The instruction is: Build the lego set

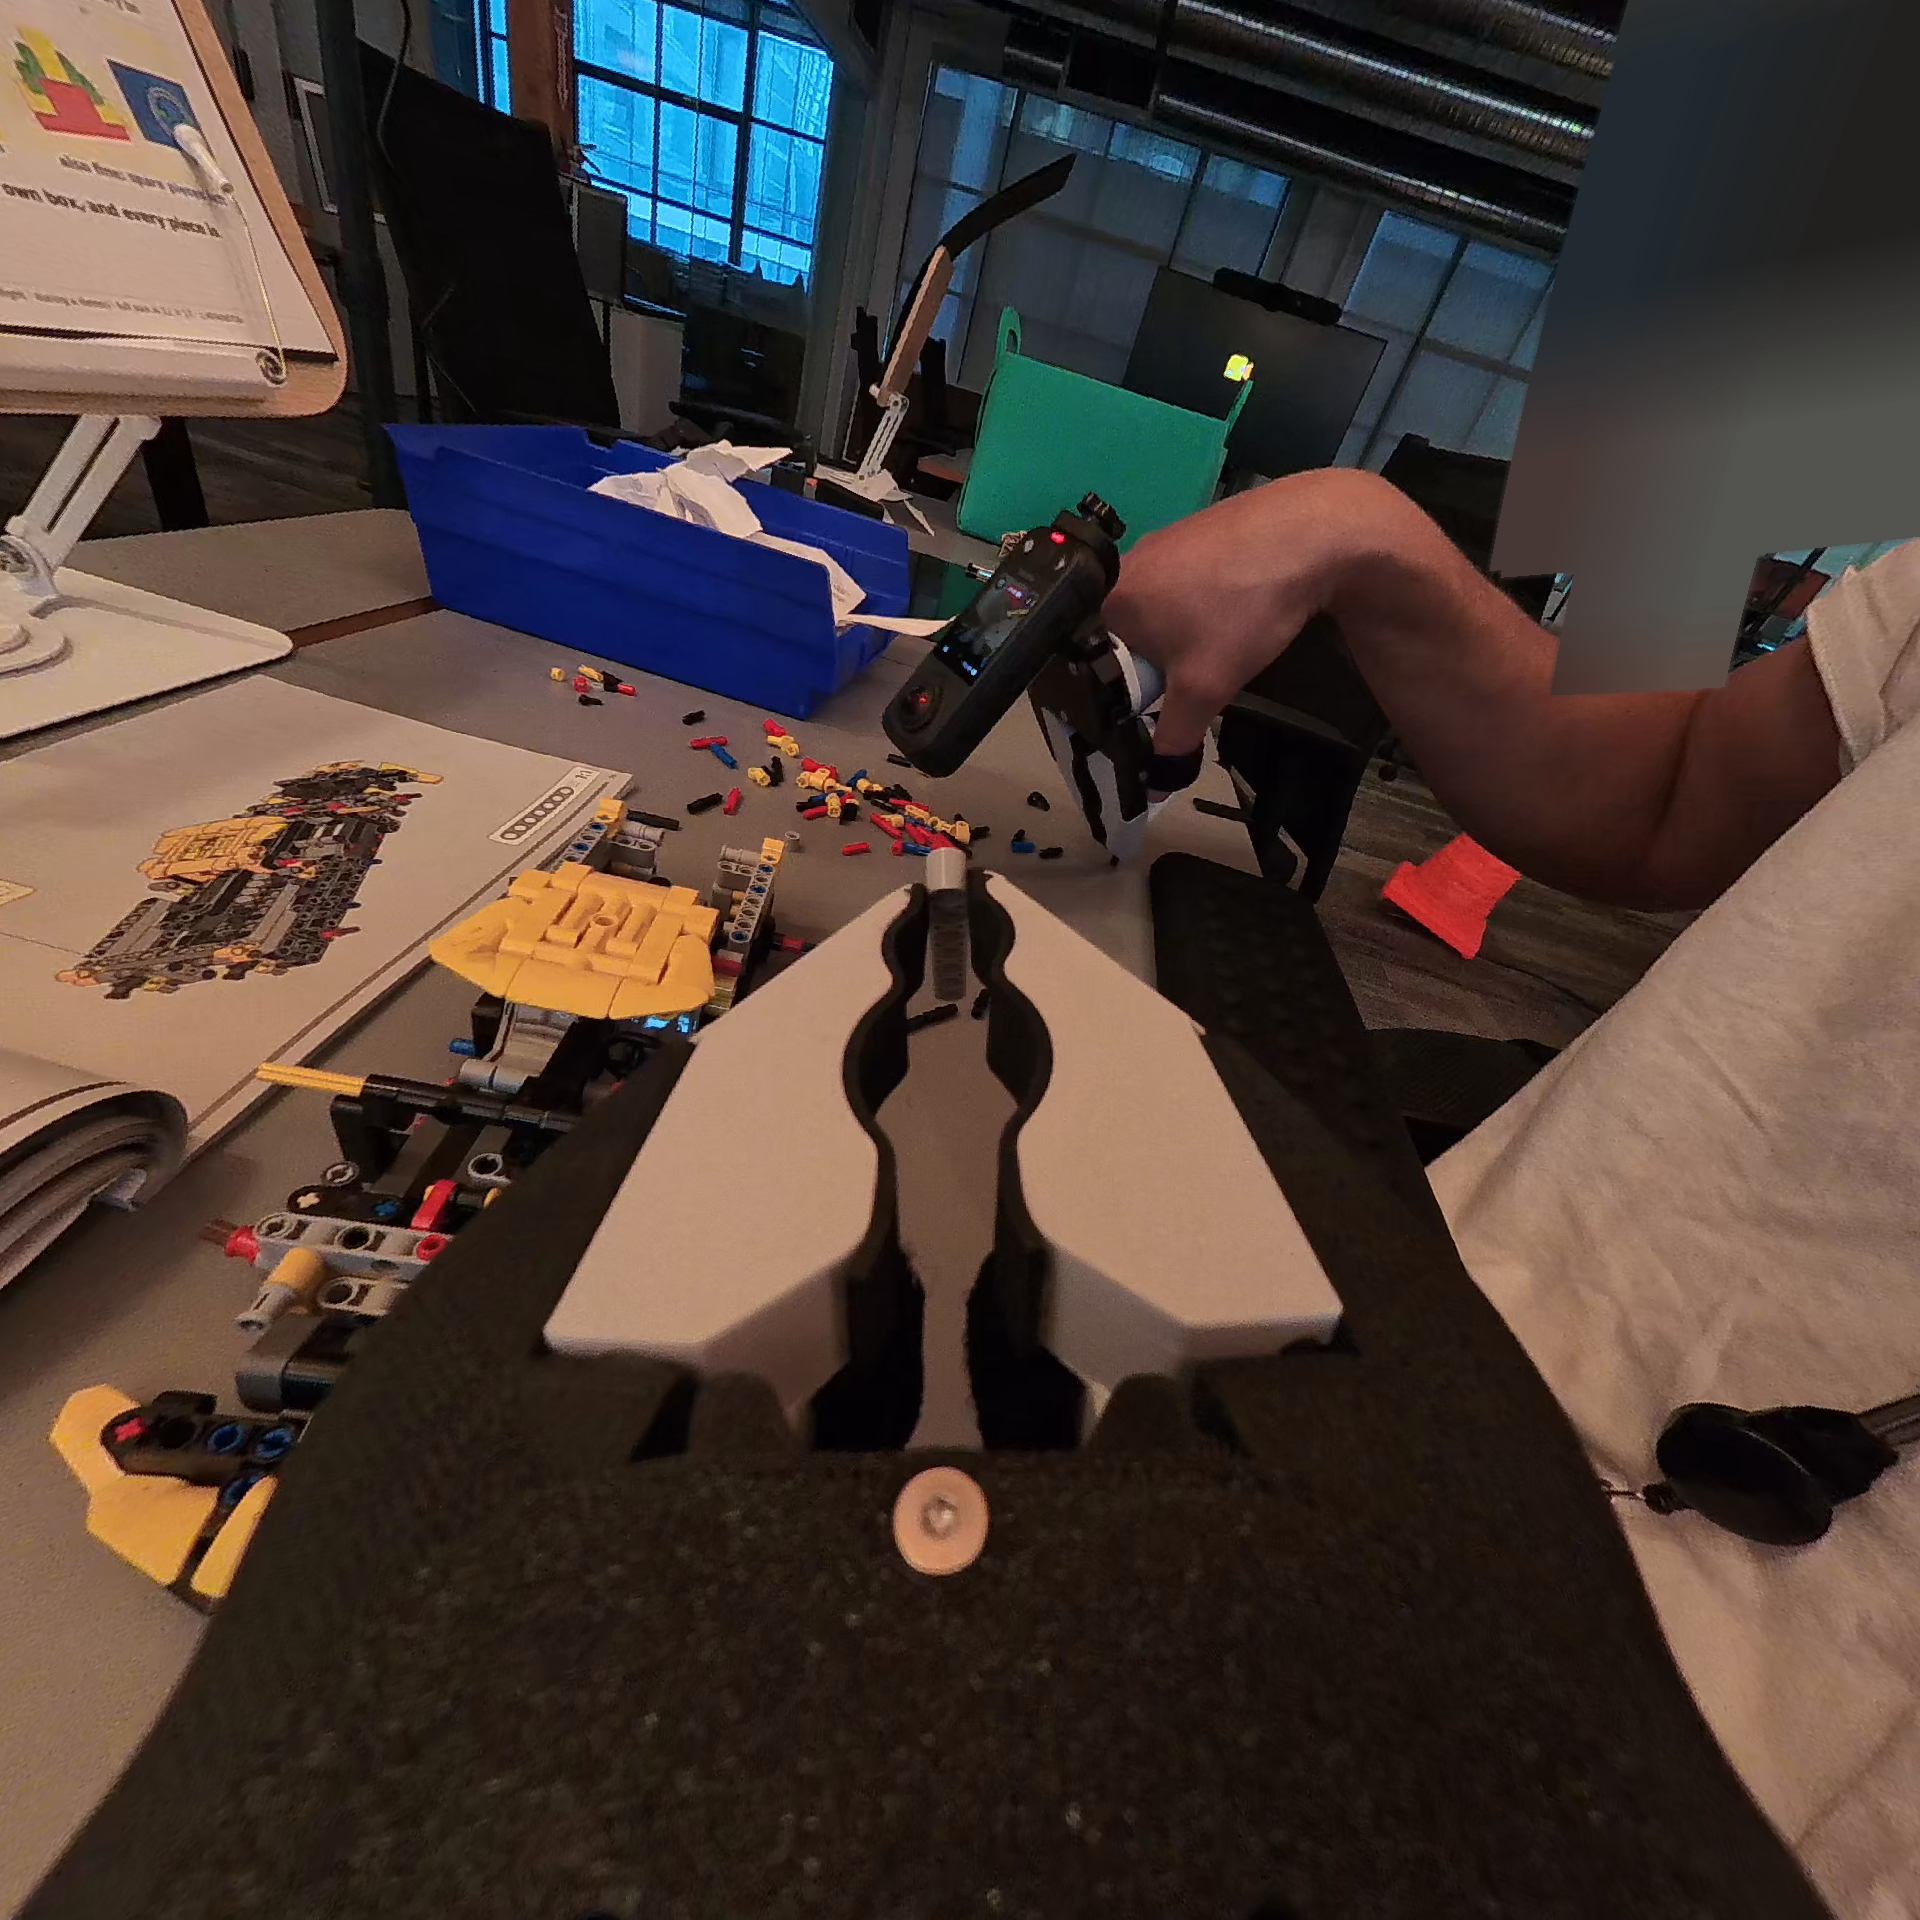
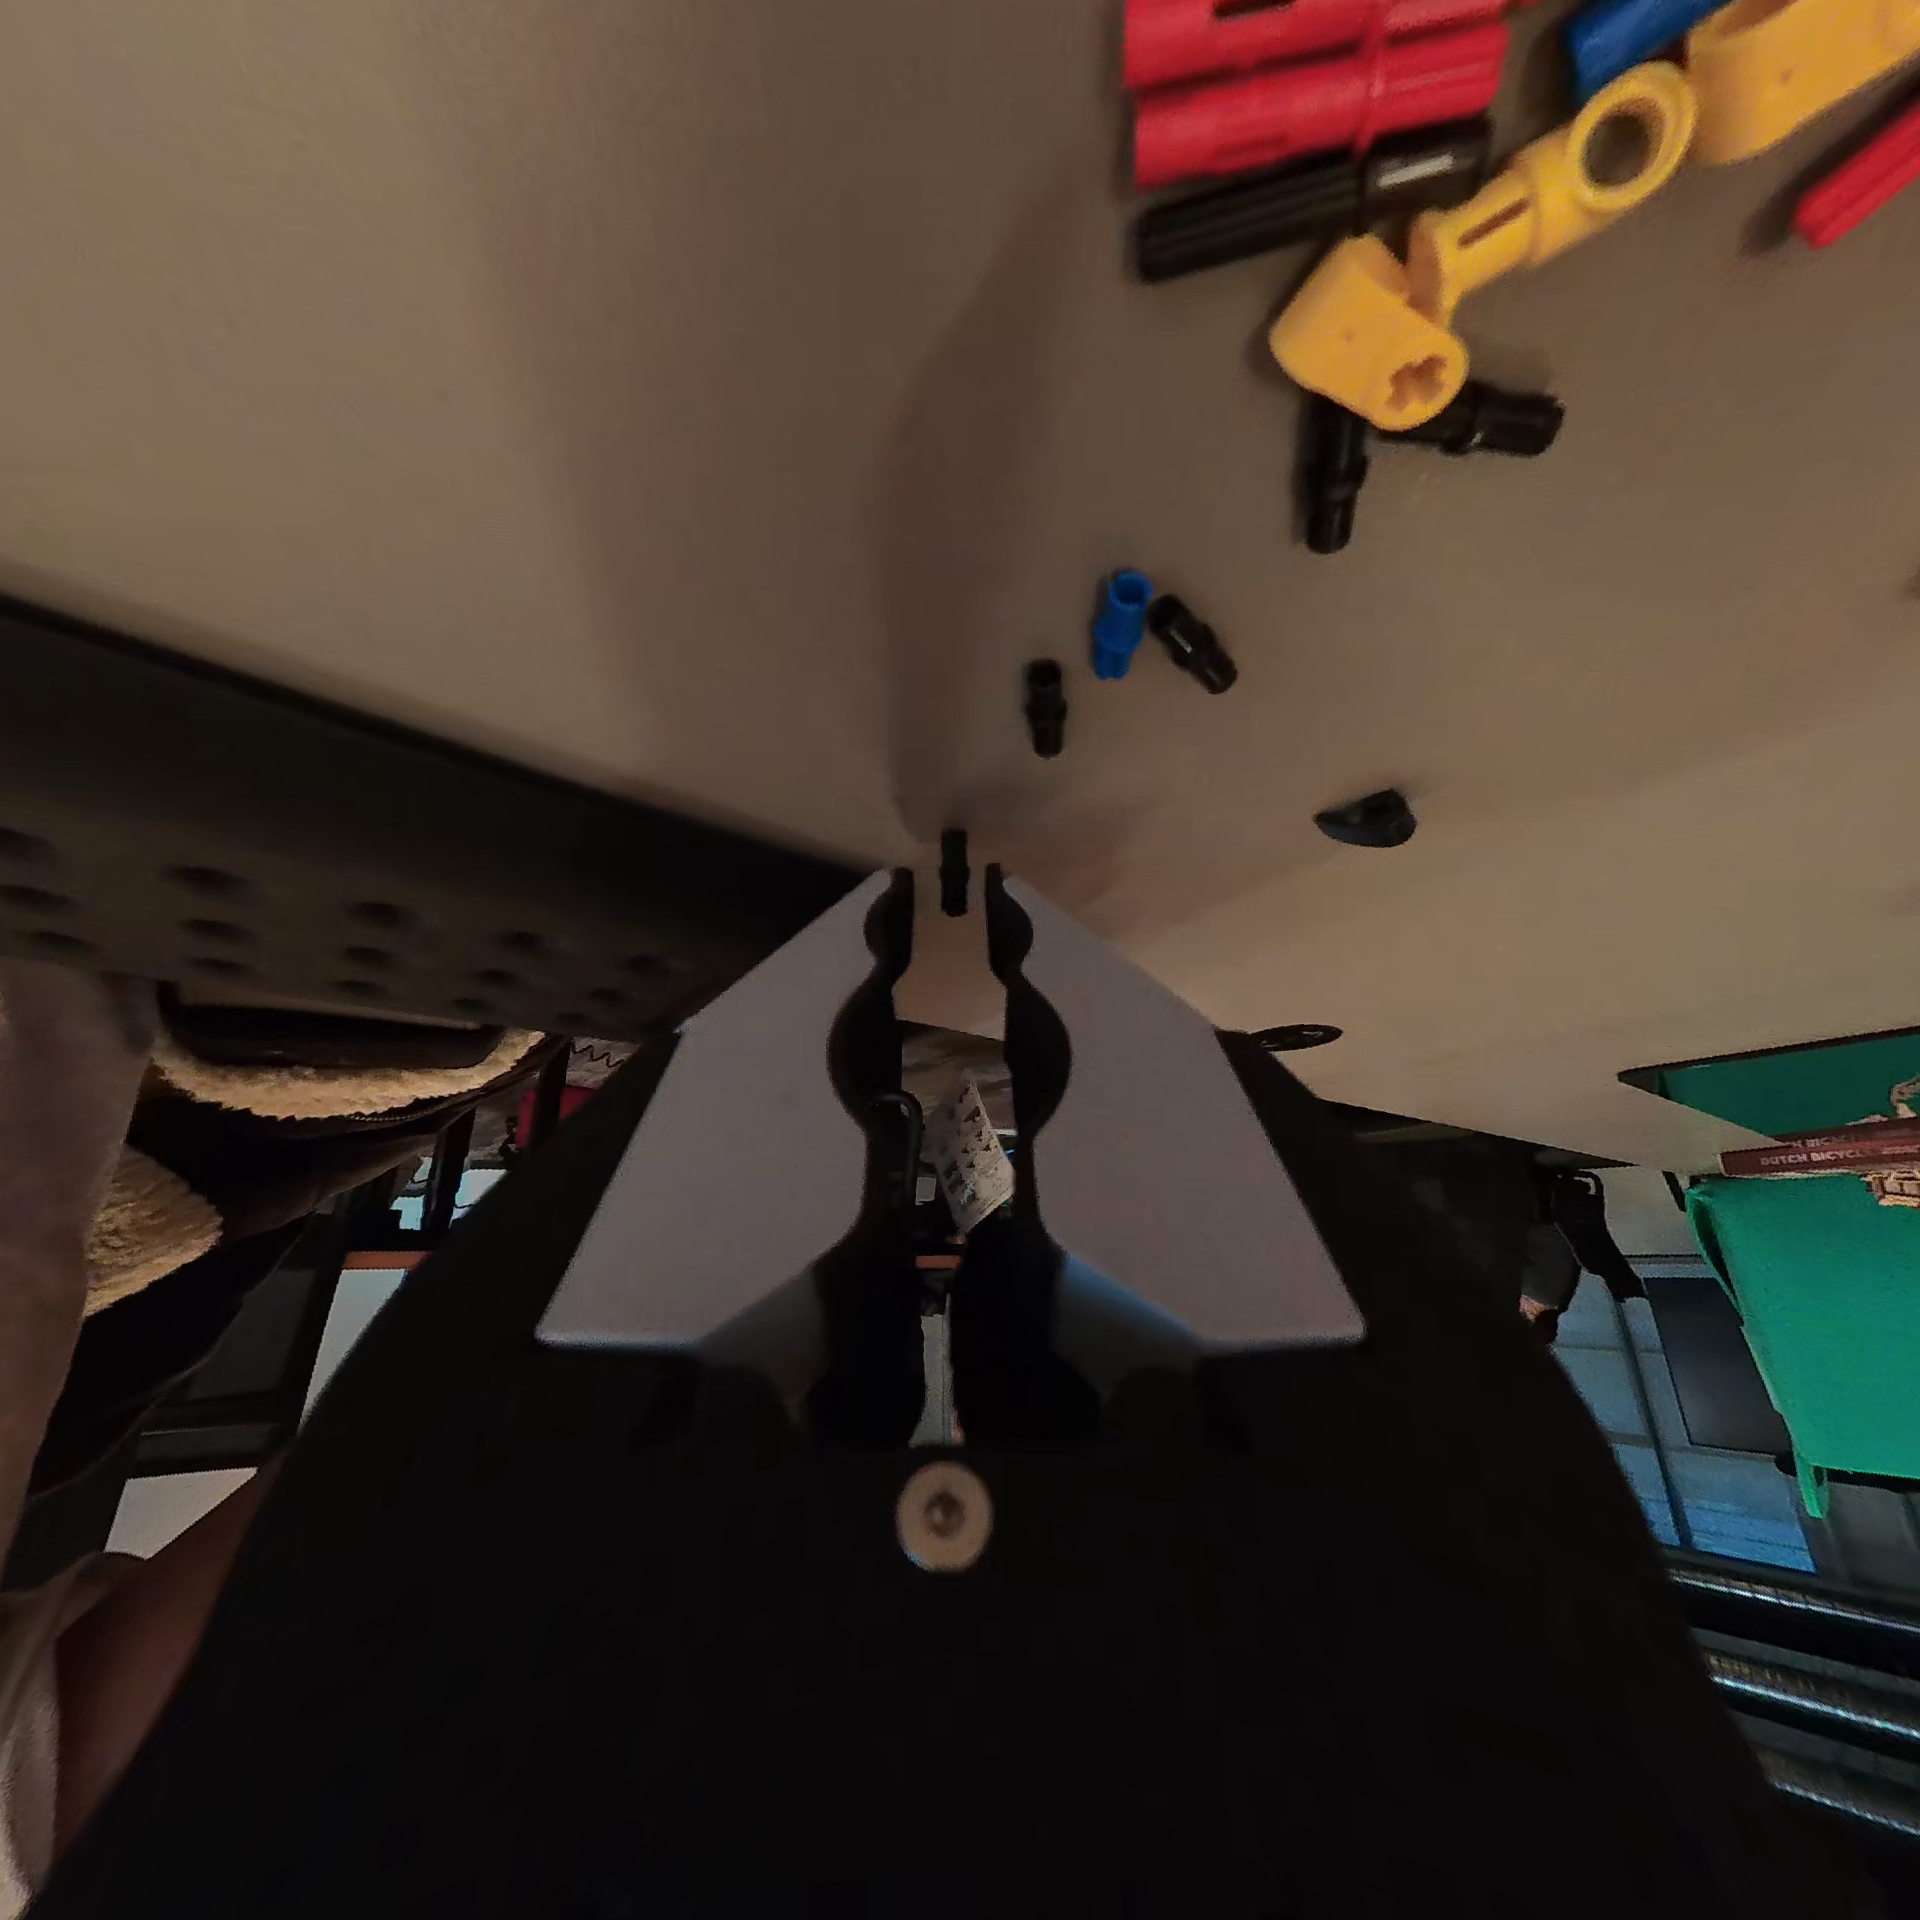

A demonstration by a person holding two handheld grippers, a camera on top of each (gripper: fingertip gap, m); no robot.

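My left gripper [image 1: 948, 894] is shut on a grey cylindrical piece with a dark ribbed shaft [image 1: 945, 871] and holds it above the table, right of the partly built yellow and black Lego vehicle [image 1: 582, 956]. My right gripper [image 2: 949, 883], also seen in the left wrist view [image 1: 1117, 847], points down at the table near its edge. Its fingers stand slightly apart on either side of a small black pin [image 2: 952, 868], with a gap showing on each side. A scatter of loose red, blue, yellow and black pins [image 1: 862, 800] lies between the vehicle and the right gripper.
An open instruction booklet [image 1: 260, 883] lies left of the vehicle. A blue bin with crumpled paper [image 1: 644, 571] and a green bag [image 1: 1091, 457] stand at the back. A book stand [image 1: 125, 208] is at far left. A black perforated chair armrest [image 1: 1247, 987] sits by the table edge. About 35 centimeters separates my left fingertips from my right.
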